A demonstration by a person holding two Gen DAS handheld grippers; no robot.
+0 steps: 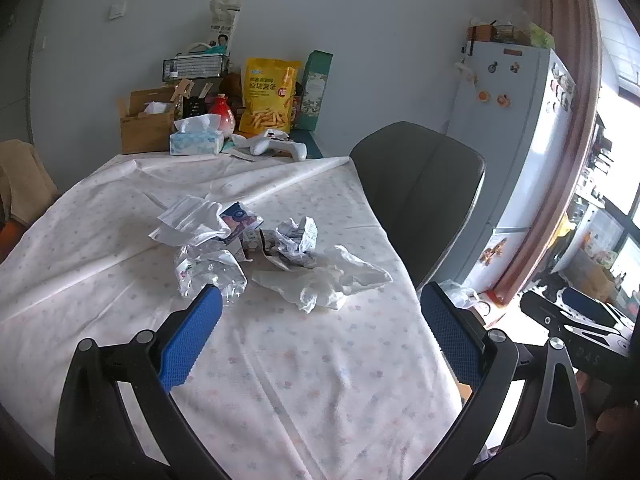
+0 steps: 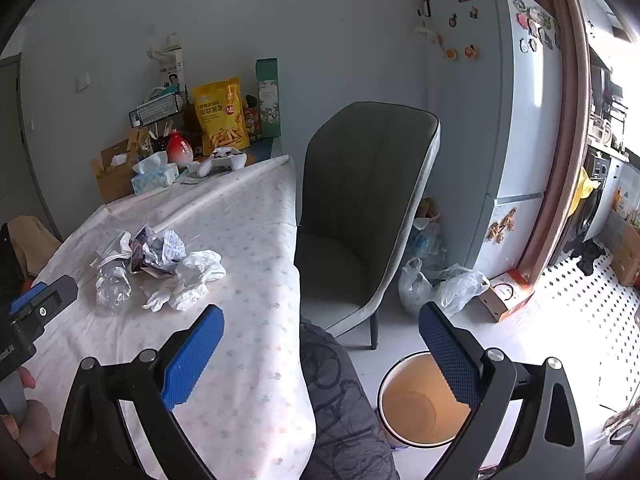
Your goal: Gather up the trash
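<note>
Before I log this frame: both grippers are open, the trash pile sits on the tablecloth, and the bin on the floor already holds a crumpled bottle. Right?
Not quite. The bin looks empty in the right wrist view; the crumpled bottle lies in the trash pile on the tablecloth. Left gripper and right gripper are open.

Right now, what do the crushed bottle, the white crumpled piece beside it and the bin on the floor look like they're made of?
Crushed bottle: thin clear plastic, glossy; the cloth shows through its dented walls.
White crumpled piece: soft tissue or thin plastic film, with limp matte folds; the look leaves it open.
Bin: probably smooth plastic, white outside and orange-tan inside, with an even rounded rim.
</note>
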